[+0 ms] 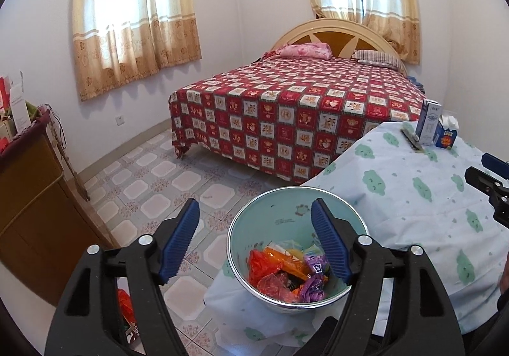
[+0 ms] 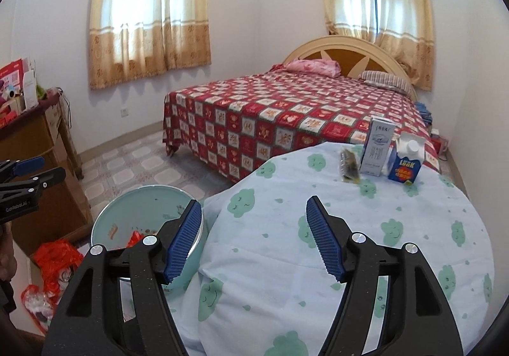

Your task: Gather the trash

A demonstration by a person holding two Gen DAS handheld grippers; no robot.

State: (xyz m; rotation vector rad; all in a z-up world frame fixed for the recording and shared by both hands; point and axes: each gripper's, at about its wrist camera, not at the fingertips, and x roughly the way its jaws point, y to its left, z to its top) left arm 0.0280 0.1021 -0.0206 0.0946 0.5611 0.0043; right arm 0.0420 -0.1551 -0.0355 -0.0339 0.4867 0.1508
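Both tools, left tool [image 1: 254,241] over the bin [image 1: 270,216] and right tool [image 2: 254,238] over the table [image 2: 413,244], were released, empty; next pickup should take the wrapper [image 2: 349,165] flat, before the cartons [image 2: 377,149].

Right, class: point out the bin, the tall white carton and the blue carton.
bin [image 1: 280,213], left wrist view, bare inner wall.
tall white carton [image 2: 378,146], right wrist view, front face.
blue carton [image 2: 404,169], right wrist view, front face.
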